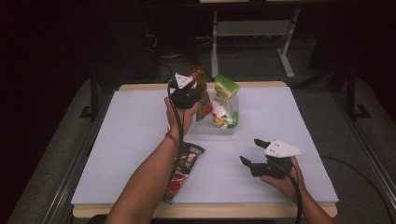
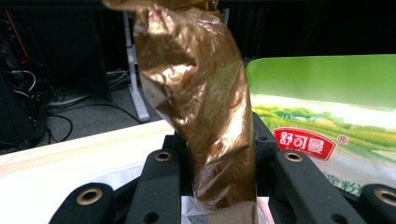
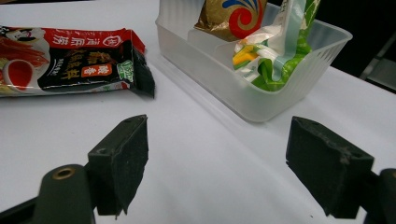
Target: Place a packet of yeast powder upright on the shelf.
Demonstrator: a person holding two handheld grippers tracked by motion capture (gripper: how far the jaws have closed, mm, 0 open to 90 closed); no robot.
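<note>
High view first: we find the left claw [image 1: 195, 89] raised over the far middle of the white desk [image 1: 130, 140], its jaws closed on a gold foil packet [image 1: 201, 93] that hangs down into, or just at the near edge of, a clear plastic tub [image 1: 212, 129]; from this angle we cannot settle whether the packet's lower end rests on the tub floor. A green and white pouch [image 1: 225, 100] stands upright in the same tub, just beside the gold packet on its right. From the left gripper view we confirm the grip: the gold packet [image 2: 201, 107] rises crumpled between the two black jaws, which press on it from both sides, and the green pouch [image 2: 322, 121] with a red label stands close behind it to the right. The right claw [image 1: 252, 151] sits low over the near right part of the desk, well apart from the tub, held in the person's right hand [image 1: 285, 179]. In the right gripper view its jaws stand wide with nothing between them, over bare desk surface, and point toward the tub [image 3: 224, 79] and the pouch [image 3: 280, 51] in it. A red and black snack packet [image 1: 182, 170] lies flat on the desk near the front edge, beside the left forearm; in the right gripper view the same packet [image 3: 65, 60] lies to the left of the tub, apart from it.
</note>
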